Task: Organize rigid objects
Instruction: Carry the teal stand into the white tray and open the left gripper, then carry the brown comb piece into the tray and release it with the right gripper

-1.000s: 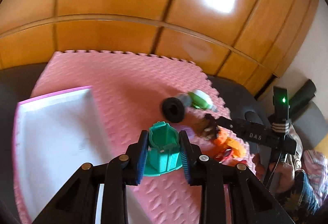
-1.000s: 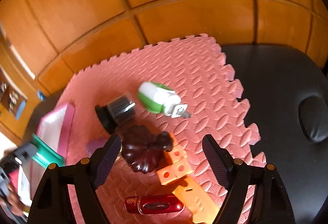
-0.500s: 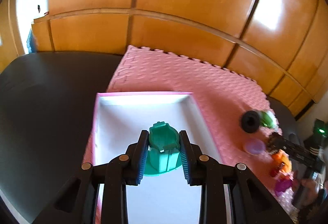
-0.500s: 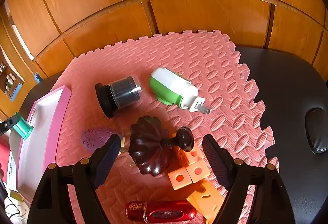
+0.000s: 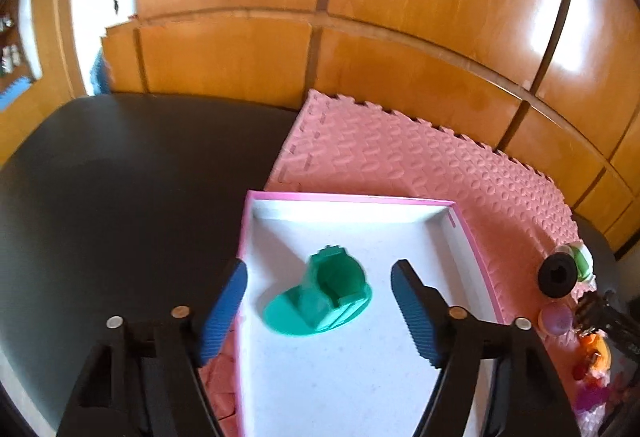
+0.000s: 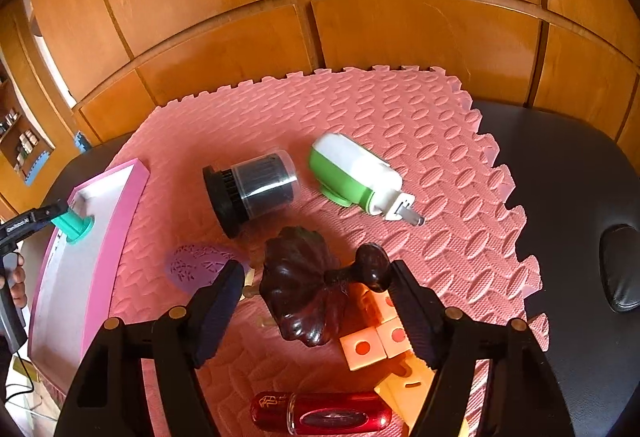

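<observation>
A teal green plastic piece [image 5: 320,295] lies on the white floor of the pink-rimmed tray [image 5: 352,200], between the spread fingers of my left gripper [image 5: 318,311], which is open and empty. In the right wrist view the piece [image 6: 74,227] and tray [image 6: 128,197] show at the far left. My right gripper [image 6: 316,307] is open above a dark brown carved knob [image 6: 308,289]. Behind it lie a black-capped clear jar [image 6: 252,191] and a green and white plug [image 6: 356,179].
A pink foam mat [image 6: 400,125] lies on a black table [image 6: 560,157] before a wooden wall. On the mat near my right gripper are a purple egg shape [image 6: 196,265], orange blocks [image 6: 372,341] and a red bottle [image 6: 324,417].
My left gripper carried the teal piece left over the tray, opened, and the piece now lies in the tray. My right gripper stayed open and came closer over the brown knob.
</observation>
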The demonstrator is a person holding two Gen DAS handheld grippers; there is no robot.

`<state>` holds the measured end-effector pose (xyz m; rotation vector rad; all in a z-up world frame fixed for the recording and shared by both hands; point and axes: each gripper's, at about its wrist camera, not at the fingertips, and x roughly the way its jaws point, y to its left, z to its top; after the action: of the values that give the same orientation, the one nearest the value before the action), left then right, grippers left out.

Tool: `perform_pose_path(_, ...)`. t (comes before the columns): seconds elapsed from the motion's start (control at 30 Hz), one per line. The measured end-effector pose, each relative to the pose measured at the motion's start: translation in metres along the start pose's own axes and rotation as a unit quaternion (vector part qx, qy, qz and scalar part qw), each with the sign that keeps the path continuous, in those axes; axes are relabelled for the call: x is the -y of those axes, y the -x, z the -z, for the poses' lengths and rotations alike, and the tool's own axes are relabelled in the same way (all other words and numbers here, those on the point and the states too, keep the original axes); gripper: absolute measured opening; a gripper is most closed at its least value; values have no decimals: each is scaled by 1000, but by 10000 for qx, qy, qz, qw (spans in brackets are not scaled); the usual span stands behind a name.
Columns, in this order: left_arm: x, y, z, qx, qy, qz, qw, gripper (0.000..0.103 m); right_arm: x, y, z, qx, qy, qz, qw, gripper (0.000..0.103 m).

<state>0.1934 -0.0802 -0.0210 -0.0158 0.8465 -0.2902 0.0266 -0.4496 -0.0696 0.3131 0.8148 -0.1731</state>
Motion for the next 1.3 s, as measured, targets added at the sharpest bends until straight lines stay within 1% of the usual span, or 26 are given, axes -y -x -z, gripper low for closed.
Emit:
perform_pose_path(0.13,-7,23,9,178,127,-176,9996,82,-1,3,0,42,-13,-20,10000,75)
perform_pose_path(0.23,-5,42,26,229,89,-312,9992,87,-1,9,-1,142,-37,-53,9999,75)
perform_pose_path(0.37,5,61,51,255,-87,-365,9990,87,-6,15,-2,217,12,-145,9997,75)
perform_pose_path(0.47,16,72,74,178,-233,-328,9990,87,-13,21,-2,276,104,-253,9992,75)
perform_pose_path(0.63,27,76,98,-18,-233,-222,9995,91,-30,28,2,297,370,-409,9980,75)
perform_pose_path(0.7,33,78,105,-58,-322,-339,9989,92,-37,30,4,298,499,-464,9972,75)
perform_pose_path(0.8,36,82,110,-45,-404,-519,9978,93,-47,31,7,283,673,-516,9960,75)
perform_pose_path(0.83,36,84,111,-31,-420,-557,9976,95,-50,31,9,277,725,-532,9956,75)
perform_pose_path(0.97,38,93,112,127,-522,-783,9955,98,-61,32,13,274,902,-545,9941,75)
perform_pose_path(1.13,37,102,113,235,-568,-850,9945,100,-68,30,16,212,961,-548,9936,75)
perform_pose_path(1.3,32,105,116,219,-569,-859,9944,101,-88,36,20,215,1132,-670,9911,75)
